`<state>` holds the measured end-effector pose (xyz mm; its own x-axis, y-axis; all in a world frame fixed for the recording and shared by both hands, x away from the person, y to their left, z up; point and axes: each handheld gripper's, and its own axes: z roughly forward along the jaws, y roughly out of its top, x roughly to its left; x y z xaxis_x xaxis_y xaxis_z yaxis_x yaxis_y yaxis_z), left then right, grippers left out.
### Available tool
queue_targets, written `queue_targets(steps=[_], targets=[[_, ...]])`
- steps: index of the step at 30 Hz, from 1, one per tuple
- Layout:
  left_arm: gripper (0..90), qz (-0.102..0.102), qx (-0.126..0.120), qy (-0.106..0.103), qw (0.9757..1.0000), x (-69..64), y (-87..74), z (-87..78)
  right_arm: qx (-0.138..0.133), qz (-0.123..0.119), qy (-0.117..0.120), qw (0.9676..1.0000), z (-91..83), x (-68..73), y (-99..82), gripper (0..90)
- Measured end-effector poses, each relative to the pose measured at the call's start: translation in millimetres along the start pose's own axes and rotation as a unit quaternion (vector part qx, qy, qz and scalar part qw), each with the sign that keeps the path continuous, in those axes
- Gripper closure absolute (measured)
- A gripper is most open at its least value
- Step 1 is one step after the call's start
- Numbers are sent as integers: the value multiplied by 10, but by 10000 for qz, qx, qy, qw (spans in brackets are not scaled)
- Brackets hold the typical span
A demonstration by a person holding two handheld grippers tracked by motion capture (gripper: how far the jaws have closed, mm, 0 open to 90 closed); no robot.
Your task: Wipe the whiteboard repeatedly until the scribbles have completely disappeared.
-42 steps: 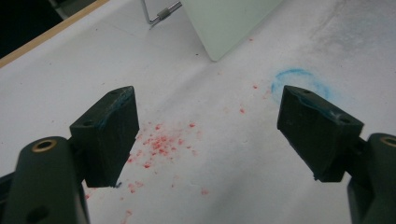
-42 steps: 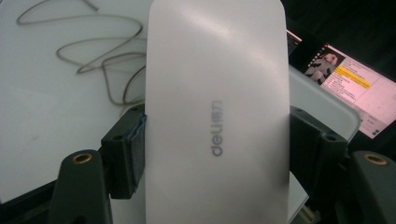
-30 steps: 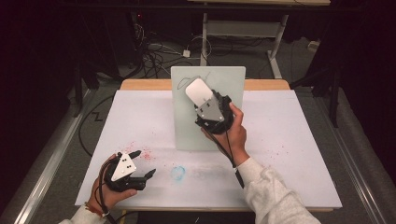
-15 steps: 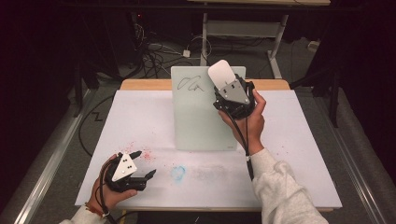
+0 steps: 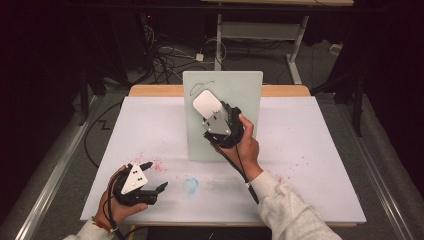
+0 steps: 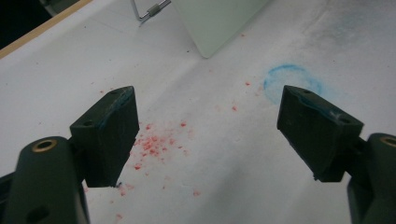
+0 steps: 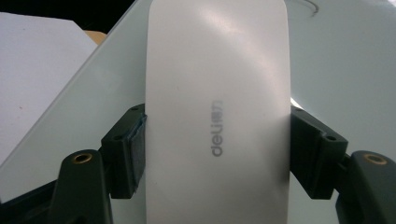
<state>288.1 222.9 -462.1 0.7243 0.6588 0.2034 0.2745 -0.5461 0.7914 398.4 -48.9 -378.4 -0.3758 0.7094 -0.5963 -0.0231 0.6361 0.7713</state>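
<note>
Here the right gripper has swung the white eraser back leftward across the upright whiteboard, where part of the scribble is gone. Its jaws clamp the eraser's sides against the board. The left gripper rests wide open, empty, on the table.

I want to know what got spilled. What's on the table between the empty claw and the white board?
In the left gripper view, red crumbs and a blue chalky ring mark the table between the left claw and the board.
</note>
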Motion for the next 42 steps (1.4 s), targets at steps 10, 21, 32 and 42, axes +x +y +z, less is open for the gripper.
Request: queue_targets(steps=[10,21,32,42], targets=[[200,17,14,-14,10000,-8,0,-9,-129,382,-102,9991,31,-221,201,311],[201,10,-16,-30,10000,-15,-7,-17,-5,126,192,9997,116,19,370,311],[200,-10,-8,-19,10000,-11,-24,-27,51,92,-165,9998,103,31,331,311],[200,-18,-5,-28,10000,-9,-18,-18,-15,304,-569,9979,94,-130,332,311]])
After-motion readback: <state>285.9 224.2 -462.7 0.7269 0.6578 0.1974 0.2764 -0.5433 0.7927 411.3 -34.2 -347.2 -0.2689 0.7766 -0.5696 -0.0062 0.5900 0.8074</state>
